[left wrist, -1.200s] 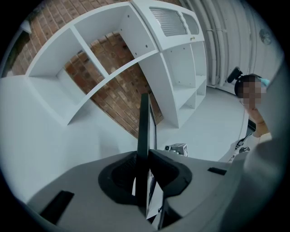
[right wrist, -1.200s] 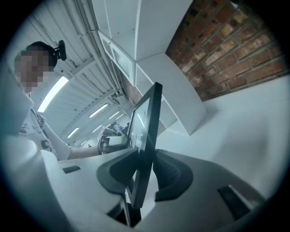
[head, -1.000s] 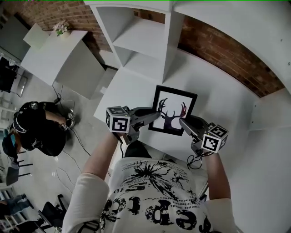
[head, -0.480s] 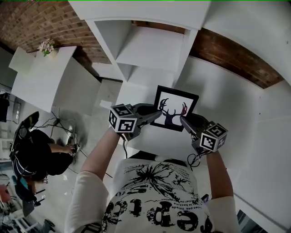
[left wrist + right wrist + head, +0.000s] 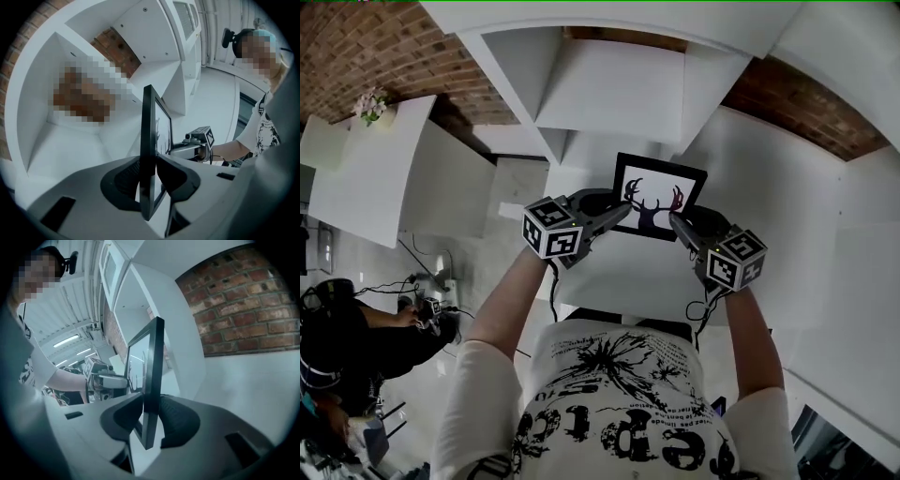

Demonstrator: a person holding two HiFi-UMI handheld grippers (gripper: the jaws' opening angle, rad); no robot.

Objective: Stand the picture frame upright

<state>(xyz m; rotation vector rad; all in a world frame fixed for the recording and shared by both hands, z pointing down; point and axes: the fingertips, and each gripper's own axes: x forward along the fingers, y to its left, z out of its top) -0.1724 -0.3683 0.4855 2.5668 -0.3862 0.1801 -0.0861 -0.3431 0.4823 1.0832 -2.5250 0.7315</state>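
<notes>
The picture frame (image 5: 659,197), black with a deer-antler print, stands nearly upright over the white table (image 5: 778,197), just in front of the shelf unit. My left gripper (image 5: 622,210) is shut on its left edge and my right gripper (image 5: 676,223) on its right edge. In the left gripper view the frame's edge (image 5: 148,140) runs straight up between the pads of the left gripper (image 5: 151,185), whose jaws have just been opening slightly while still pressing it. The right gripper view shows the frame (image 5: 153,371) clamped in the right gripper (image 5: 151,420). Whether its bottom touches the table is hidden.
A white open shelf unit (image 5: 609,89) rises right behind the frame, against a brick wall (image 5: 811,94). A white cabinet (image 5: 403,169) with a small flower pot (image 5: 370,101) stands to the left. A person (image 5: 352,342) sits on the floor at lower left, near cables.
Both grippers have carried the frame away from my body toward the shelf unit; it now sits closer to the shelf's base. Both grips on its side edges persist.
</notes>
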